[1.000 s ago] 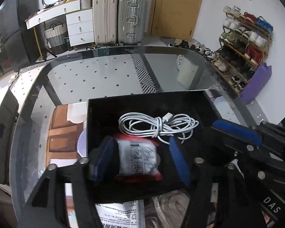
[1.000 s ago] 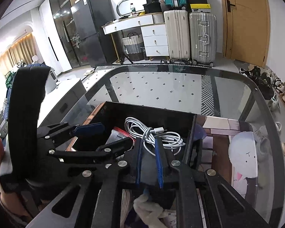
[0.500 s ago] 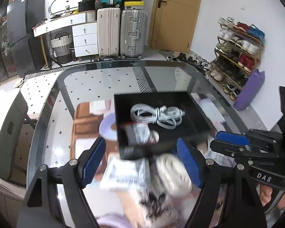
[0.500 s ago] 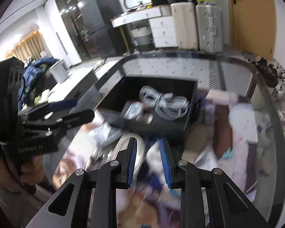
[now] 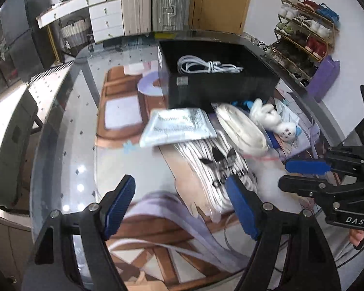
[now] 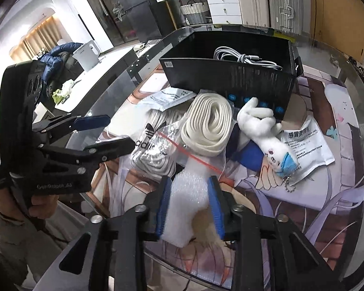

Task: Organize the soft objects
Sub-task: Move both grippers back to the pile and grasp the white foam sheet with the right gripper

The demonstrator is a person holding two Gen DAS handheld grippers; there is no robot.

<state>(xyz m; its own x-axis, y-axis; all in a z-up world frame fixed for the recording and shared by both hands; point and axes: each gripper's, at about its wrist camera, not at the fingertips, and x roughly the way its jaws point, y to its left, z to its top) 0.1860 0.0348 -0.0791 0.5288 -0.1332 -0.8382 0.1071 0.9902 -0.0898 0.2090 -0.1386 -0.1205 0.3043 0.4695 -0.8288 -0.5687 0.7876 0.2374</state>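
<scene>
Our right gripper [image 6: 189, 208] has its jaws clamped on a white foam piece [image 6: 190, 202] near the surface's [image 5: 68, 145] front edge. Our left gripper [image 5: 180, 206] hangs with jaws apart over open surface, short of the black box [image 5: 220, 89] and the pile beside it.

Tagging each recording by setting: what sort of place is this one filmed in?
Most likely a lived-in home, probably a living or dining area by the entrance. A shoe rack stands against the wall, suitcases are parked beside a wooden door, and a fridge stands beyond the glass table.
</scene>
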